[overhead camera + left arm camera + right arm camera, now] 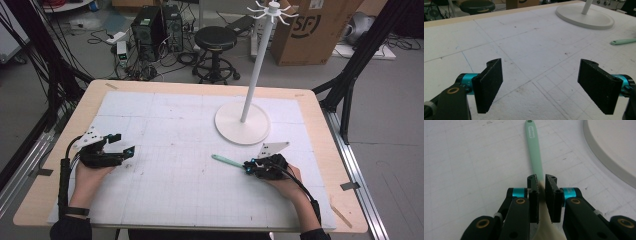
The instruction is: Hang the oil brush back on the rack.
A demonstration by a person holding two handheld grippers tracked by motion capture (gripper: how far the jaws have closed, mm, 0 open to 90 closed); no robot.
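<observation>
**Right gripper grabs the green-handled tool**

The right gripper (248, 167) sits low on the white mat (165, 125), near the front right part. Its two black jaws are pinched tight on a long tool (534, 155). The tool has a mint green handle with a small hole at the far end and a cream part near the jaws. It may be a spatula or a spoon, but the wide end is hidden under the gripper. The handle lies flat on the mat and points away toward the left, so the grip is at the neck, where the tool is thin and easy to pinch.

The left gripper (540, 86) rests at the left side of the mat. Its jaws stand wide apart with nothing between them. It looks like it is waiting.

A white stand (243, 122) with hooks (272, 11) on top is just behind the tool. Its round base is near, so a lift should go straight up first. The middle of the mat is bare, and the table edges are well away.
</observation>
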